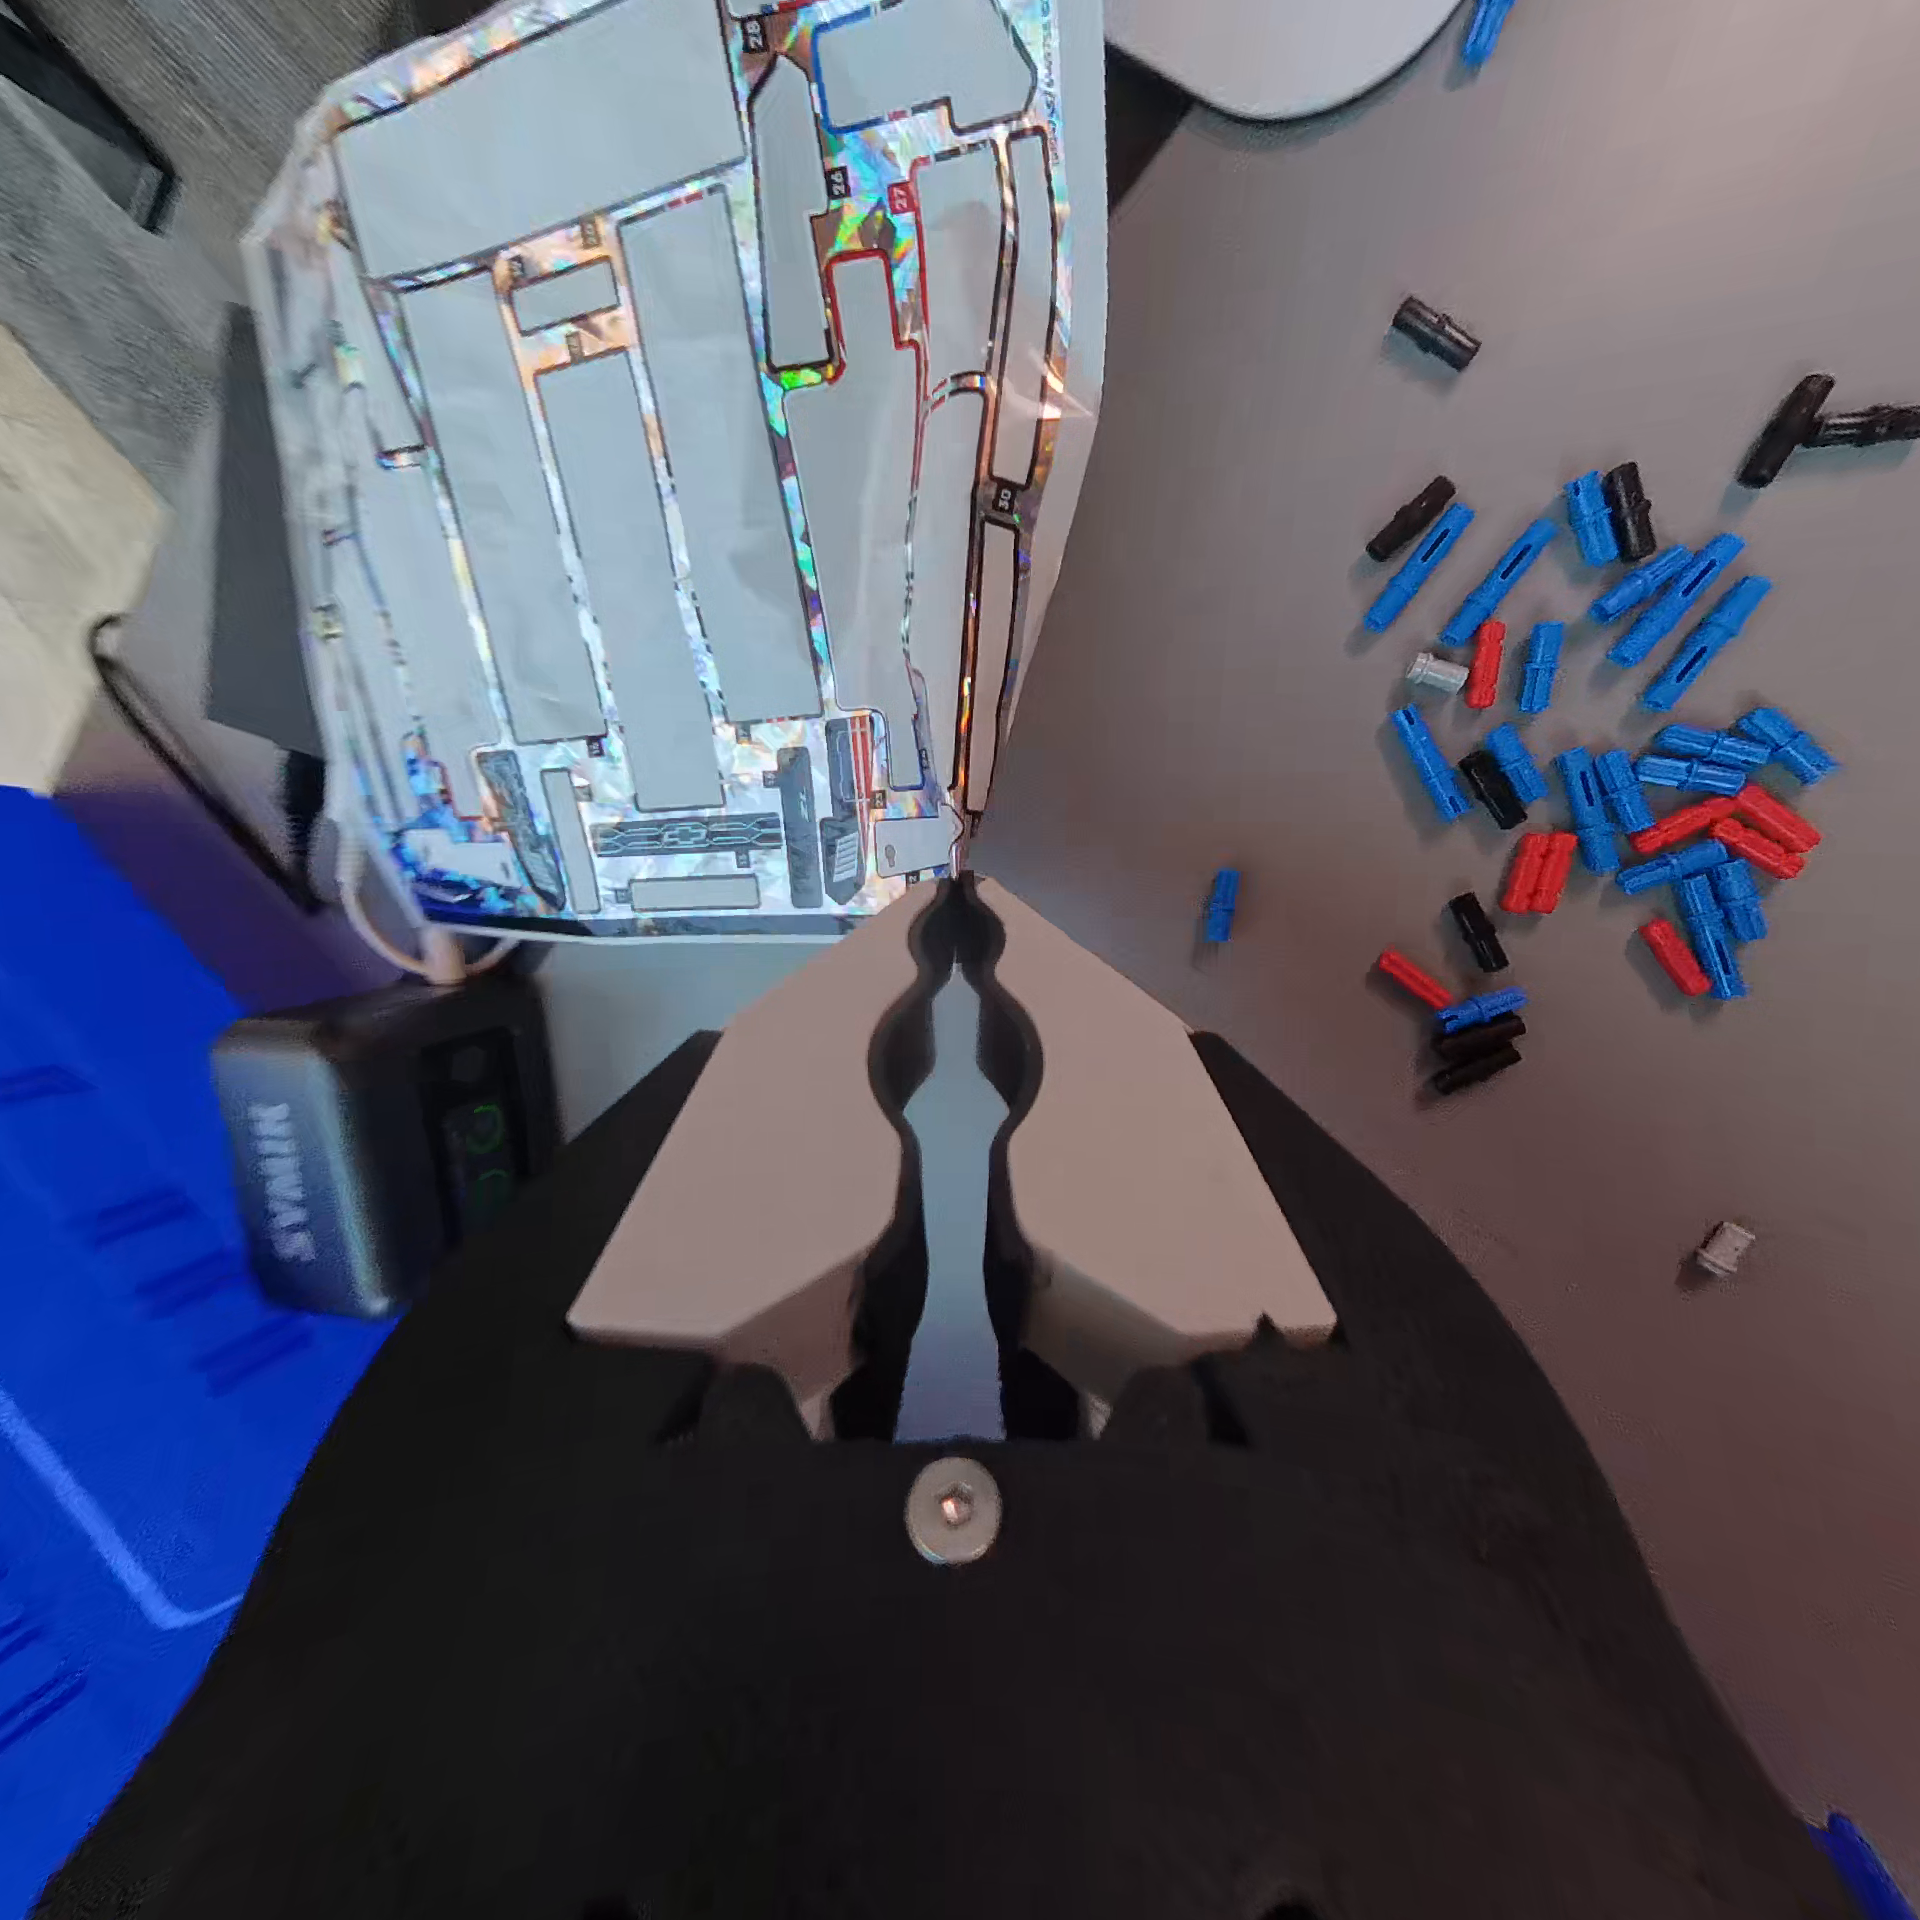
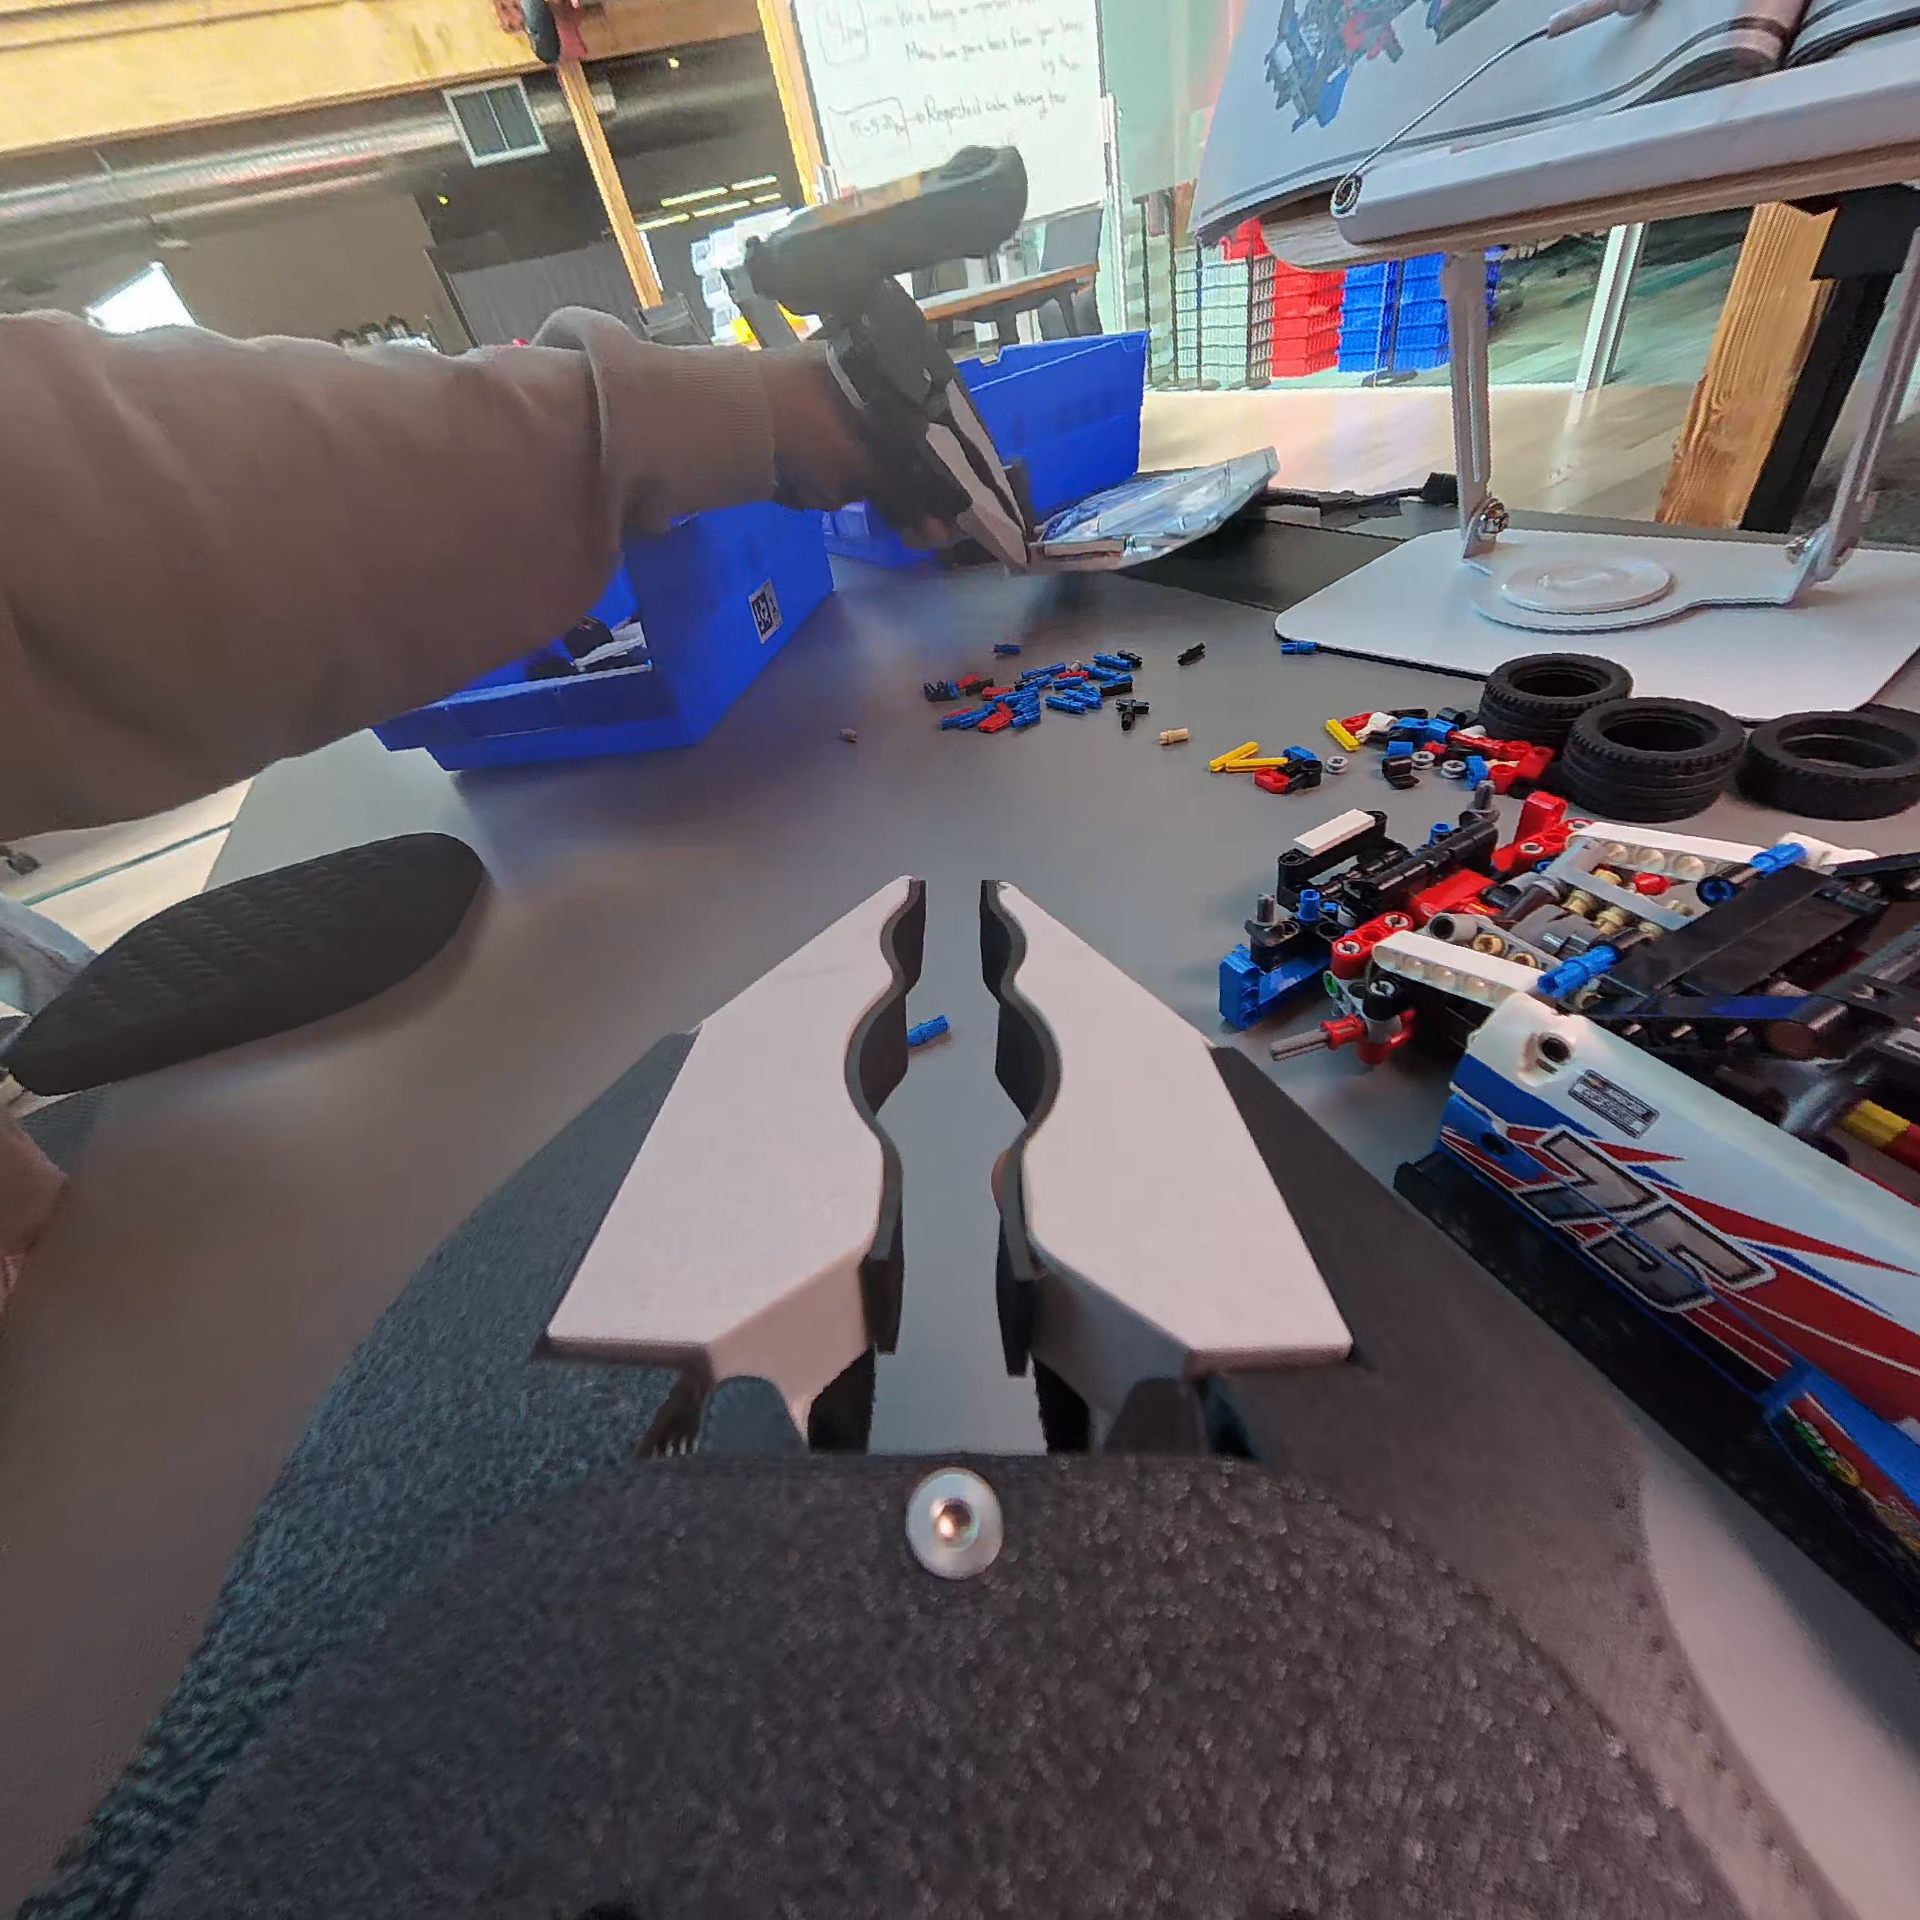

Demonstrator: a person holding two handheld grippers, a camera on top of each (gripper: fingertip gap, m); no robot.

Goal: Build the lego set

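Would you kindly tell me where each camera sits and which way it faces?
Left wrist view: on the left gripper, looking down its jaws, shut on the sticker sheet, at the table.
Right wrist view: on the right gripper, jaws open, facing across the table; a sleeve shows.
Shared: sticker sheet, left gripper, pile of pins.

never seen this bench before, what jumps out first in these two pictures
The shiny sticker sheet stands out first, pinched by its corner in the left gripper and lifted off the gray table. Next comes the half-built red, white and blue car at the right, beside the open right gripper, with a scatter of blue, red and black pins mid-table.
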